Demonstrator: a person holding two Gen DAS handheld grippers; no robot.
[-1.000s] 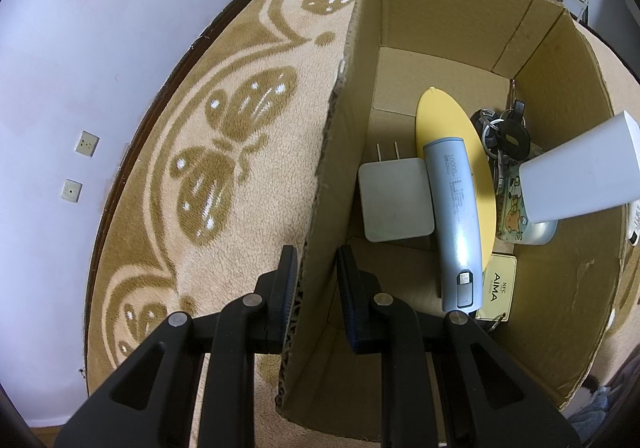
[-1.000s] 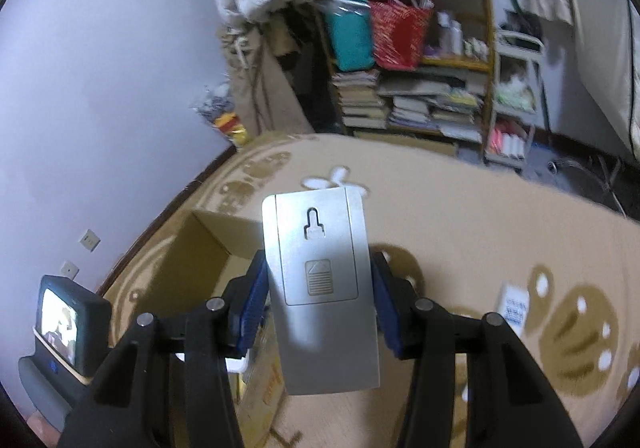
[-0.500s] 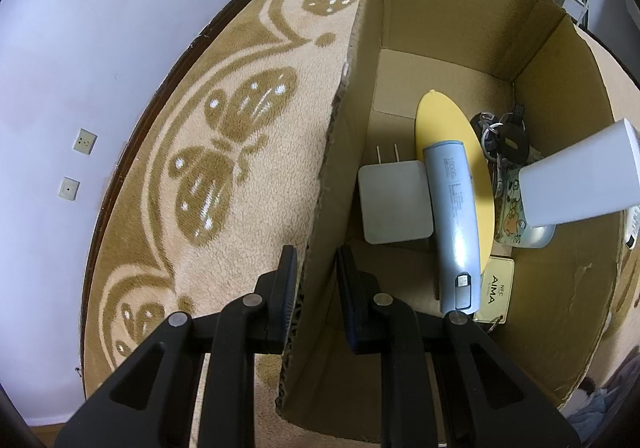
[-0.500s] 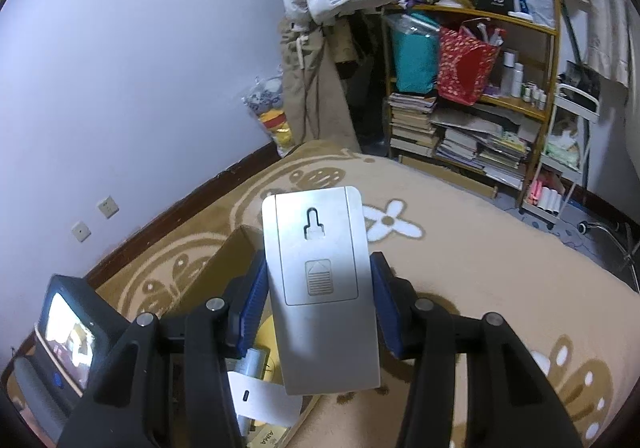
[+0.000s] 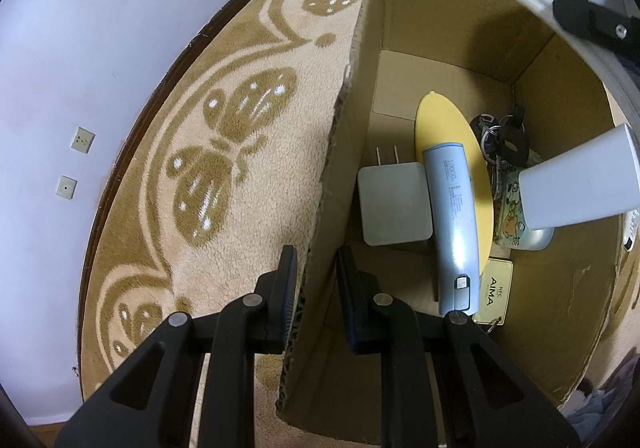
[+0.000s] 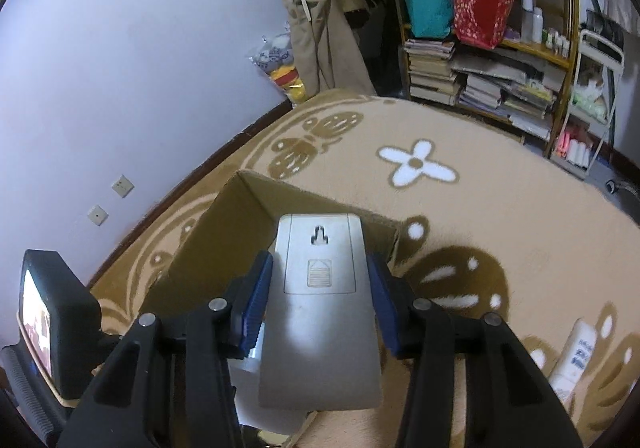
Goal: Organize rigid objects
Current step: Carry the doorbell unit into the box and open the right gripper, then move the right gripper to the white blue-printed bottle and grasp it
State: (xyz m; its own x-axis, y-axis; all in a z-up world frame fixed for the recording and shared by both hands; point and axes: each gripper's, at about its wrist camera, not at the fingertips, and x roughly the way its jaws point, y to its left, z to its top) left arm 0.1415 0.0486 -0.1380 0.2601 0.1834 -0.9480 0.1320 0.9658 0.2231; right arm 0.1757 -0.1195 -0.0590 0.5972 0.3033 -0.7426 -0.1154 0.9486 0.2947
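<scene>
An open cardboard box (image 5: 448, 20) stands on the carpet. In it lie a white charger (image 5: 394, 204), a grey-blue power bank (image 5: 454, 224), a yellow oval item (image 5: 448, 120), keys (image 5: 500, 136) and an AIMA card (image 5: 494, 286). My left gripper (image 5: 314, 276) is shut on the box's left wall. My right gripper (image 6: 320, 284) is shut on a flat grey device (image 6: 320, 308), held above the box (image 6: 236, 216). In the left wrist view this device (image 5: 580, 184) pokes in over the box's right side.
A patterned beige carpet (image 6: 500, 188) covers the floor. A loaded bookshelf (image 6: 480, 48) and hanging clothes stand at the back. A white bottle (image 6: 576, 352) lies on the carpet at right. A small screen device (image 6: 48, 320) is at left. The wall has two sockets.
My right gripper with the grey device has swung over and lowered toward the box. The left gripper has stayed clamped on the box wall.
</scene>
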